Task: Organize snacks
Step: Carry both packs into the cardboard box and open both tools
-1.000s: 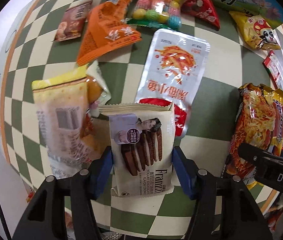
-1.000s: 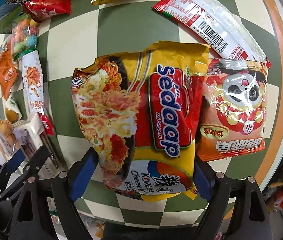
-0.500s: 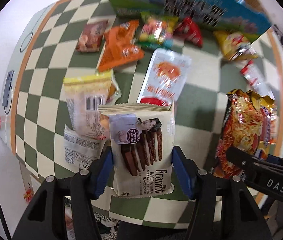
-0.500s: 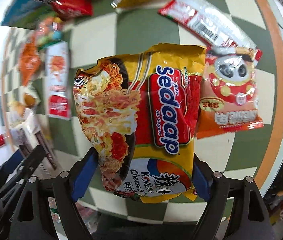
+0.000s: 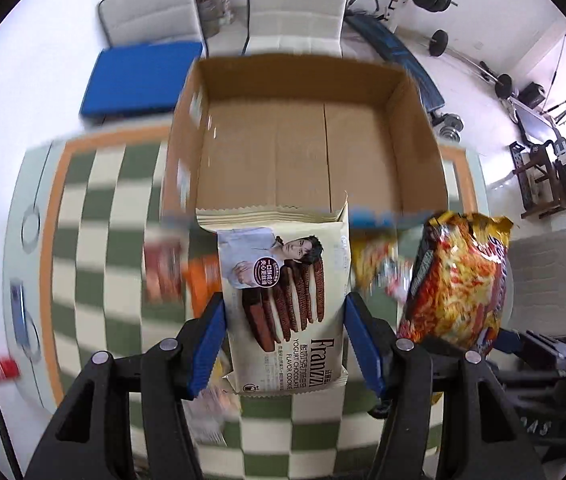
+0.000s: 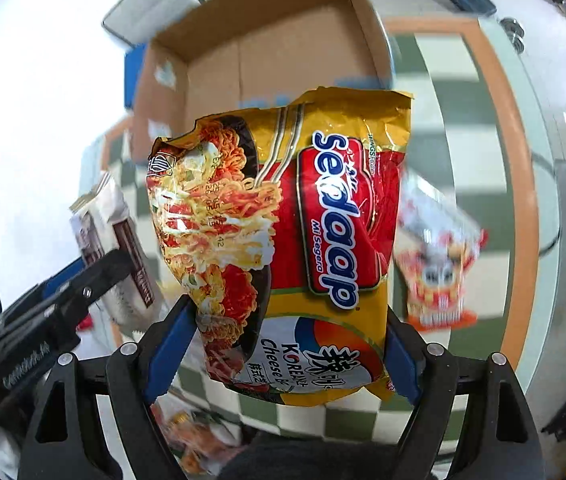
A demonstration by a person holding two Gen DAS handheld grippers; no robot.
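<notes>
L gripper [image 5: 285, 340]: jaws clamped on Franzzi cookie pack [image 5: 283, 300], held upright above checkered desk [image 5: 95, 216]. R gripper [image 6: 289, 350]: jaws clamped on Sedaap noodle pack [image 6: 283, 240], alongside. Beyond both: open cardboard box [image 5: 311, 148] on desk; blurred snacks below.

Left gripper [image 5: 285, 340] clamped, blue pads [image 5: 211, 342] pressed on both sides of a cookie pack [image 5: 283, 300], pack standing up between the fingers. Right gripper [image 6: 283, 356] clamped the same way on a noodle packet [image 6: 283, 240], raised. Both held side by side, right one just to the left gripper's right, fingers pointing forward.
</notes>
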